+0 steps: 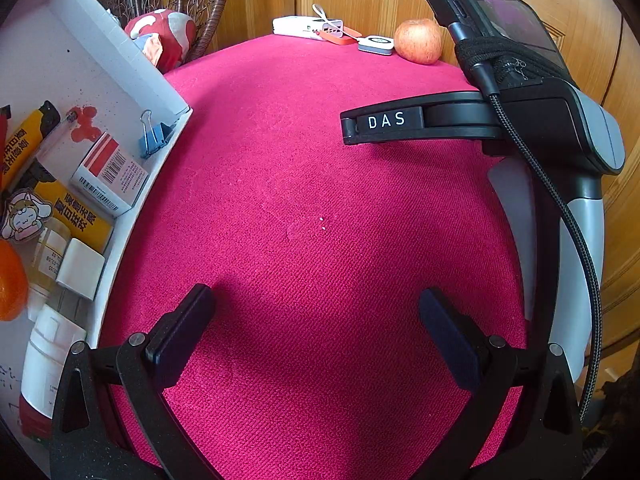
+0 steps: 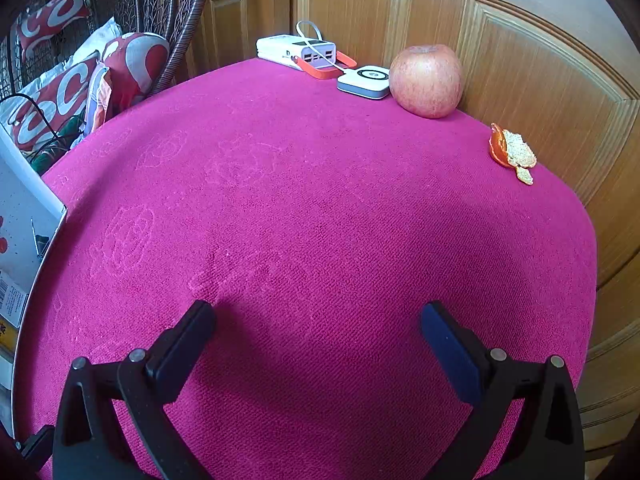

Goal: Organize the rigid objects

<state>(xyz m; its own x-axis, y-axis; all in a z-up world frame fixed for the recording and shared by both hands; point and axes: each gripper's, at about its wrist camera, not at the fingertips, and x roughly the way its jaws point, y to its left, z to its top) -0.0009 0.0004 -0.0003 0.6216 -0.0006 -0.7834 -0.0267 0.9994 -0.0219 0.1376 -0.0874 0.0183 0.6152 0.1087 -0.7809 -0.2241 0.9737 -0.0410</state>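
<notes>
I see my left tool (image 1: 316,332) wide open and holding nothing, above the table (image 1: 320,200) with its magenta cloth. My right tool (image 2: 318,344) is also spread wide and empty; from the left camera it appears at the right side, marked "DAS". At the left edge of the table stands a white tray (image 1: 132,216), and inside it lie a blue binder clip (image 1: 154,138), a red-and-white small box (image 1: 110,174) and a white bottle (image 1: 48,356). At the far edge, well apart from both tools, are an apple (image 2: 425,80), a white power bank (image 2: 296,53) and an orange peel (image 2: 512,152).
</notes>
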